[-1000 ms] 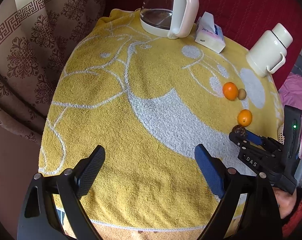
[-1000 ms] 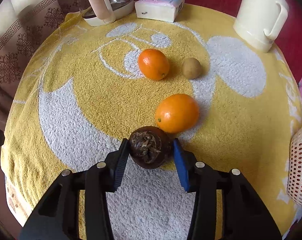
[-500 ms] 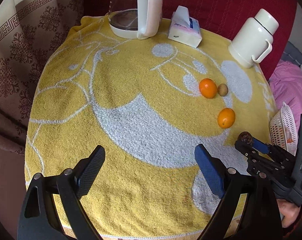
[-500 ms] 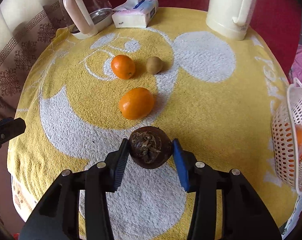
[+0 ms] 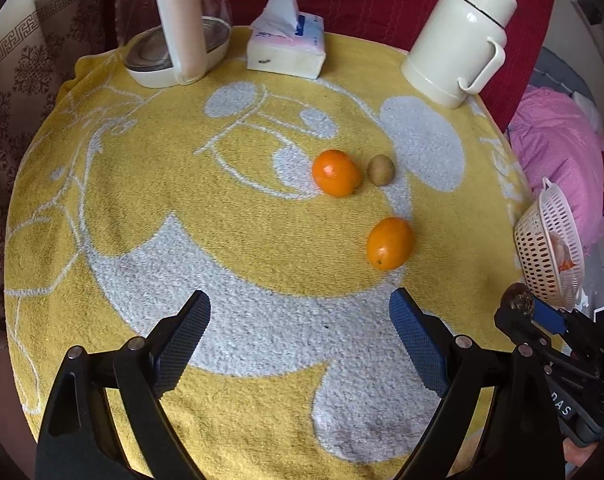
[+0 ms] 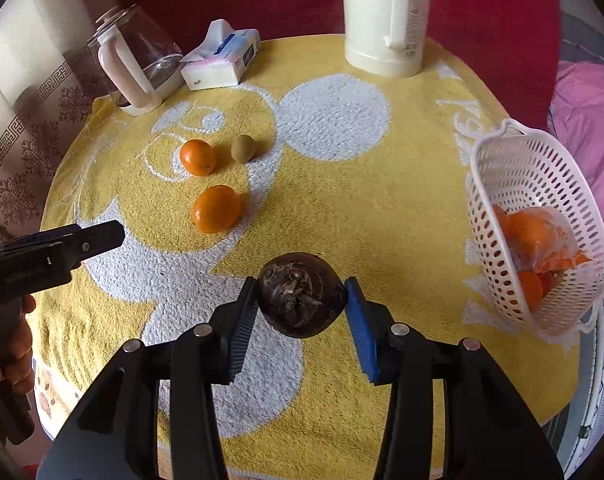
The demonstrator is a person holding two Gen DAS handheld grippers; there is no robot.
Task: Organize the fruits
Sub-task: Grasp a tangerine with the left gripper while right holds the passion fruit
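Observation:
My right gripper point(image 6: 302, 300) is shut on a dark brown round fruit point(image 6: 302, 294) and holds it above the yellow towel point(image 6: 341, 220); it also shows in the left wrist view point(image 5: 519, 306). A white mesh basket point(image 6: 517, 168) with orange fruit in a bag stands at the right table edge. Two oranges point(image 6: 198, 157) point(image 6: 216, 209) and a small kiwi point(image 6: 244, 148) lie on the towel to the left. My left gripper point(image 5: 298, 344) is open and empty over the towel's front; in its view the oranges point(image 5: 335, 173) point(image 5: 389, 243) and kiwi point(image 5: 380, 169) lie ahead to the right.
A glass kettle point(image 5: 170, 40), a tissue pack point(image 5: 288, 44) and a cream thermos jug point(image 5: 457, 36) stand along the table's far edge. A red backrest is behind them, a curtain to the left, pink bedding point(image 5: 561, 152) to the right.
My right gripper has carried the brown fruit back and to the right, away from the oranges; the basket has come into view. The left gripper has swung right and stayed open.

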